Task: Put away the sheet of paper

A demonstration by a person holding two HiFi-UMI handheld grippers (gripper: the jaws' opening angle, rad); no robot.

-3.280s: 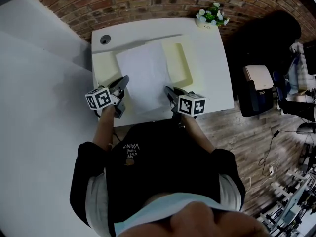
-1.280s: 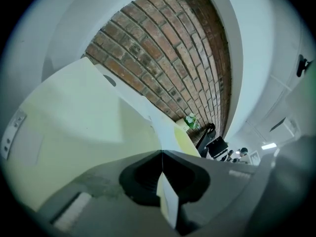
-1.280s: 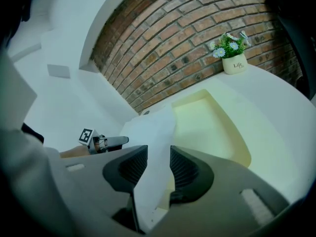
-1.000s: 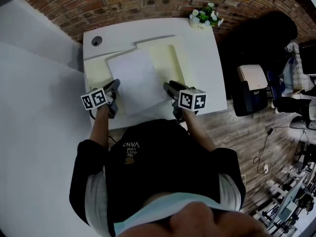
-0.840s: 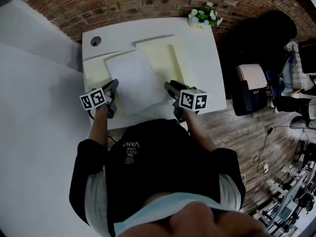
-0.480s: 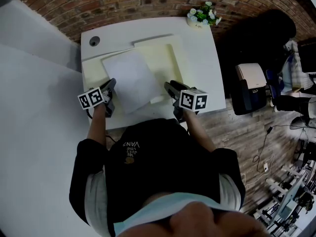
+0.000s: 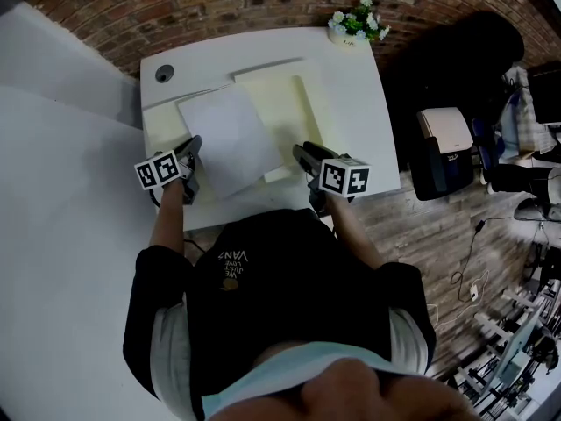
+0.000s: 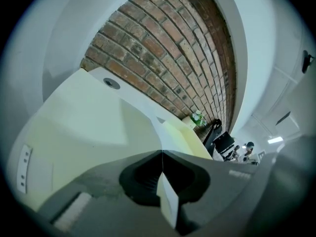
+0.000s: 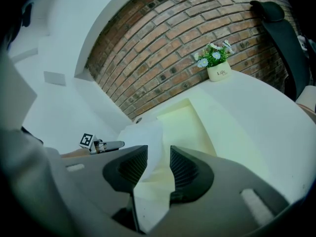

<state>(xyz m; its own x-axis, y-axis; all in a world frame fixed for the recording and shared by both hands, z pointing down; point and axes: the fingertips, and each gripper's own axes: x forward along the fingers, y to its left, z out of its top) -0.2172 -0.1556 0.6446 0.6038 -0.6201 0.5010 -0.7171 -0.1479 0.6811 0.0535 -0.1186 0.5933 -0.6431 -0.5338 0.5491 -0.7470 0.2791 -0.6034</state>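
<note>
Sheet of paper (image 7: 223,139): white, lying over the open cream folder (image 7: 285,95) on the white table (image 7: 359,121); in the head view its long axis runs roughly from 11 to 5 o'clock
Left gripper (image 7: 191,147): jaws closed flat on the sheet's near left edge; the left gripper view shows the paper edge-on between the pads
Right gripper (image 7: 301,153): jaws a narrow way apart, gripping nothing; it stands just off the sheet's near right corner, apart from it
Bearing from left gripper: the body of the sheet extends toward 1 o'clock, away from the pinch
Bearing from right gripper: the sheet lies toward 10 o'clock; in the right gripper view it rises tilted beyond the gap between the jaws, so its left side appears lifted
Nearer hand: the left, which has the sheet; the right is near but free
Folder bearing: its larger cream panel lies toward 1 o'clock of the sheet, its far edge toward the flower pot (image 7: 355,26)
Judgement: the coming move probably turns on carrying the pinched edge along the long axis, so that the sheet squares with the folder
</note>
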